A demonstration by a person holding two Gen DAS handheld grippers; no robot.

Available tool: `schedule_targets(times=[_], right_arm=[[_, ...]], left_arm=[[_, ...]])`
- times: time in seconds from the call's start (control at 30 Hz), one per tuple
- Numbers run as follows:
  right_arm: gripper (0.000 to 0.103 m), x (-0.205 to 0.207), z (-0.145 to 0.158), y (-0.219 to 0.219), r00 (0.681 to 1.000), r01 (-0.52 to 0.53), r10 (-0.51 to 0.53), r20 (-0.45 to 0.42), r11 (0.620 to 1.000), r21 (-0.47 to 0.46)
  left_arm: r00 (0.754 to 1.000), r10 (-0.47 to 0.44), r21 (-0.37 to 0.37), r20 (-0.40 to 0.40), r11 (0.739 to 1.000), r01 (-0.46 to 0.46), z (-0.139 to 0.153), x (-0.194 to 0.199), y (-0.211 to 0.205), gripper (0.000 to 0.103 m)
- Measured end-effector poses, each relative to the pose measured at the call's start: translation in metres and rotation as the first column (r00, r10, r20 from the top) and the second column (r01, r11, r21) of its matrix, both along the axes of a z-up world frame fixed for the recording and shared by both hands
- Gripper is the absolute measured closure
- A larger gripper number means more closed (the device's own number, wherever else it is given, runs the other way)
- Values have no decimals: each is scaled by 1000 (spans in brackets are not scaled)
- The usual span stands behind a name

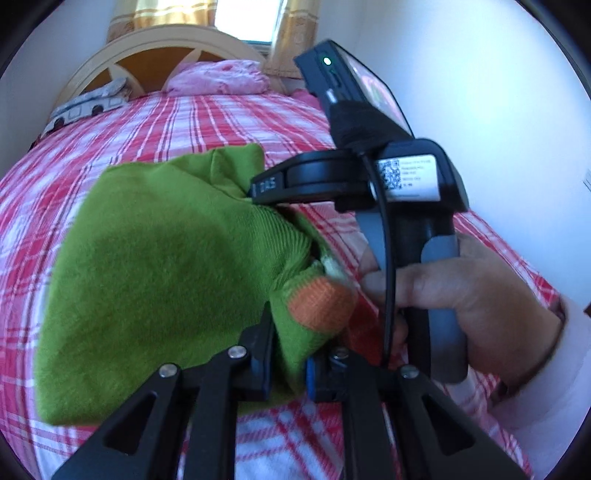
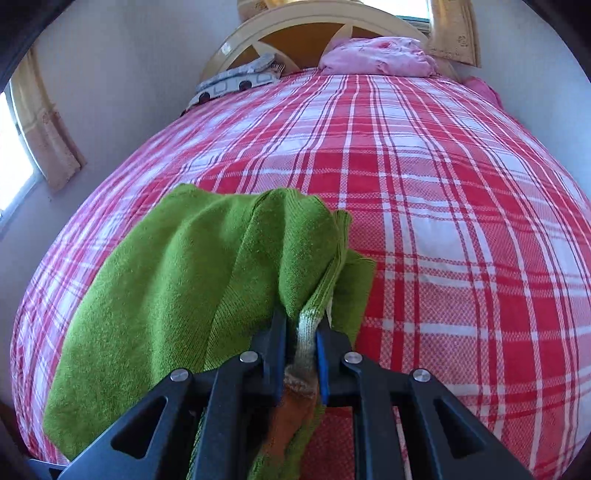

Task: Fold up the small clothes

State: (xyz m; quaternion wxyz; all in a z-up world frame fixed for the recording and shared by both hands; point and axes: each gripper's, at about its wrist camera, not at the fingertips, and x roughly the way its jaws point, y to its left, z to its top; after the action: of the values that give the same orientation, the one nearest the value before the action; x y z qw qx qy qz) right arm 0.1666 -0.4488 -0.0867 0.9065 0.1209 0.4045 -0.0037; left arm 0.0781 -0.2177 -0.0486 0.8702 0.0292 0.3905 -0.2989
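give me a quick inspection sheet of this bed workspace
surface: bed with red and white plaid cover.
job's things: green knit garment with an orange patch, partly draped on the cover.
clutter: pink bedding and grey patterned cloth by the headboard.
grippers: left gripper and right gripper each shut on the garment's edge.
cables: black cable down the right gripper's handle.
surroundings: yellow headboard, curtained windows, pale walls.
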Motion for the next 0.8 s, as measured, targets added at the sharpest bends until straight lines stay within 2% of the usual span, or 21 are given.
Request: schedule_targets(times=[0.07,0.13,0.2,0.27,0.37,0.43,0.53,0.6,0.67,0.7,0.8], right_arm=[[87,-8,4,-3,1000,18,-18,5,1000,6],[86,-23,12,-10,998,59,-59,9,998,11],[86,-53,28,-14,991,120,-121,57,993,9],[86,-78,44,-7,985,134,-133,105,991,0],[86,-108,60,22,986,69,-69,155,998,9],[86,-121,63,51,986,12,-11,165,1000,-3],[86,-125,57,81,986,-43,38,164,999,26],[86,-121,48,92,989,-58,51,142,997,50],[86,-116,38,98,992,-51,44,116,997,57],[86,-115,33,98,994,-38,31,107,998,60],[86,-117,32,95,993,-5,-2,120,998,57]], left_arm=[[999,-37,-29,-22,999,37,4,-8,16,77],[998,-47,-55,-48,997,44,7,-15,38,59],[998,-40,-78,-46,996,36,9,-23,68,58],[999,-3,-78,-51,997,-1,9,-28,100,58],[993,101,-69,-63,992,-105,5,-28,137,58],[986,143,-30,-85,989,-146,0,-26,149,58],[982,159,13,-98,987,-159,-7,-21,150,58],[982,173,66,-78,984,-168,-12,-20,139,58],[980,183,82,-74,981,-177,-14,-14,130,58],[978,192,79,-86,979,-186,-15,-9,128,58],[961,238,1,-144,971,-241,-14,5,128,58]])
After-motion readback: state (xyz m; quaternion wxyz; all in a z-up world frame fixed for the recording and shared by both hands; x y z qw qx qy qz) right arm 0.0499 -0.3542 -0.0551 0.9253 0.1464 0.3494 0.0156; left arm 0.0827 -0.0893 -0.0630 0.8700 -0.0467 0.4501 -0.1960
